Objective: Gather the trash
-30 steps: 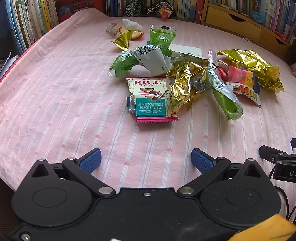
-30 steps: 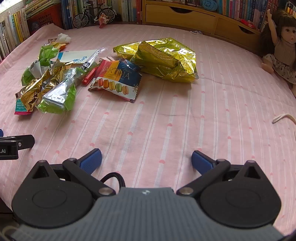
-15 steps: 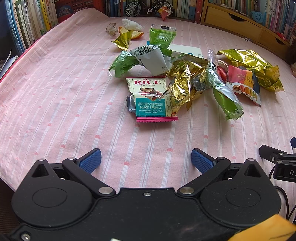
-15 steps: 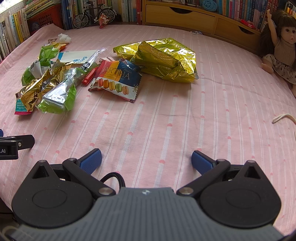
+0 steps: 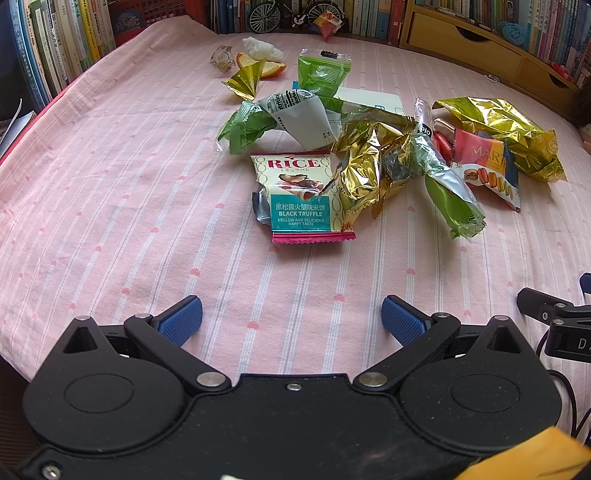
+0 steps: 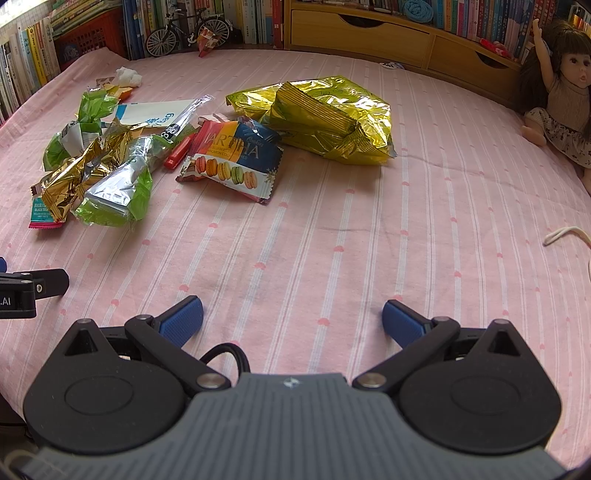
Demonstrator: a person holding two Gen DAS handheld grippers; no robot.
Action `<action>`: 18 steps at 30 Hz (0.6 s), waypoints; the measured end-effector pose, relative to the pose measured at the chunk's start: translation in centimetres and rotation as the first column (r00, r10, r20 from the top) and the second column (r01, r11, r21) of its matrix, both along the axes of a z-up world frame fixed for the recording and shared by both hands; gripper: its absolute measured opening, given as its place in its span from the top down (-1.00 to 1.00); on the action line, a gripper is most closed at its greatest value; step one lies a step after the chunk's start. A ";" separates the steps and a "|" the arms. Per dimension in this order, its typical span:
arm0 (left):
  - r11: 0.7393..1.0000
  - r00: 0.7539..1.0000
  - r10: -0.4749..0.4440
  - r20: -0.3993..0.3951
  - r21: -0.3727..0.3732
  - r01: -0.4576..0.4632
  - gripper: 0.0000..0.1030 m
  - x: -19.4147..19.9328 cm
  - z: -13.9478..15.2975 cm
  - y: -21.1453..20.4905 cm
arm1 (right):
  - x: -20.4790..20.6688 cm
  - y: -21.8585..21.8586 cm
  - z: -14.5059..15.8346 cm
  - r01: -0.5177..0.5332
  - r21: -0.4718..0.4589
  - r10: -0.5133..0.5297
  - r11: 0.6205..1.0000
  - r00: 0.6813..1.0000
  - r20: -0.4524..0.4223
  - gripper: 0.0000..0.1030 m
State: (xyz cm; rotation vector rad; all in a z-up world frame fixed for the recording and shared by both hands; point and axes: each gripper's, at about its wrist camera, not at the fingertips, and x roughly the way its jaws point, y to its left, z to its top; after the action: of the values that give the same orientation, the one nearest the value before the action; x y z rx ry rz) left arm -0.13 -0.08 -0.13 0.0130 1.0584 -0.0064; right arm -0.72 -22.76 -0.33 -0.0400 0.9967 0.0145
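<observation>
Snack wrappers lie scattered on a pink striped cloth [image 5: 110,206]. Nearest my left gripper [image 5: 291,319] is a teal rice cracker packet [image 5: 301,199], with crumpled gold foil [image 5: 364,166] and green wrappers [image 5: 448,195] beside it. My left gripper stands open and empty, well short of the packet. The right wrist view shows a macaron cookie packet [image 6: 232,162] and a big yellow-gold bag [image 6: 321,114] ahead of my right gripper [image 6: 291,319], which is open and empty too.
Bookshelves [image 5: 55,48] and wooden drawers [image 6: 369,33] line the far edge. A model bicycle [image 6: 186,31] stands at the back. A doll [image 6: 561,92] sits at the right. A white cord [image 6: 565,234] lies near it. Tissue and orange peel [image 5: 264,59] lie far back.
</observation>
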 end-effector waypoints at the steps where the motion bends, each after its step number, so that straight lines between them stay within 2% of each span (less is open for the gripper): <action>1: 1.000 1.000 0.000 0.000 0.000 0.000 -1.00 0.0 0.0 0.0 | 0.0 0.0 0.0 0.000 0.000 0.000 1.000 1.000 -0.001 -1.00; 18: 1.000 1.000 -0.010 0.008 0.001 0.010 -1.00 -0.1 0.0 0.1 | 0.1 -0.1 0.0 0.000 0.001 0.000 1.000 1.000 0.003 -1.00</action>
State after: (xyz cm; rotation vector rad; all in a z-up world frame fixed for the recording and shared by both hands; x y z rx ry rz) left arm -0.25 0.02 -0.17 0.0194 1.0505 -0.0144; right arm -0.59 -22.83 -0.31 -0.0391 0.9941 0.0153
